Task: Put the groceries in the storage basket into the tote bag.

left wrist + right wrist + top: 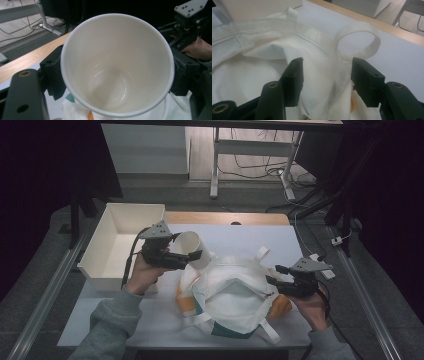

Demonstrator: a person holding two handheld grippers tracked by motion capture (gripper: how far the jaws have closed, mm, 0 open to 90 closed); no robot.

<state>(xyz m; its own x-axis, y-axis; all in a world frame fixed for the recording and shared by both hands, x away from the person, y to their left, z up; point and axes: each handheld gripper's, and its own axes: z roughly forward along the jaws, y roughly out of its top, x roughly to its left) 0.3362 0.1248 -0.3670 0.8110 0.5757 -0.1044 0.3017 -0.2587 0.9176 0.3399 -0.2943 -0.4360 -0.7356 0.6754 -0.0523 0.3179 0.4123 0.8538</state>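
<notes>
I am keeping the bag, sitting near the tabletop's front edge, mouth-up. My left gripper is clenching the paper cup just left of that mouth; my right gripper is straddling the bag's right rim, jaws parted.

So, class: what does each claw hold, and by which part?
Left claw grips the white paper cup across its side wall. Right claw straddles the cloth bag's rim; a grip cannot be told.
</notes>
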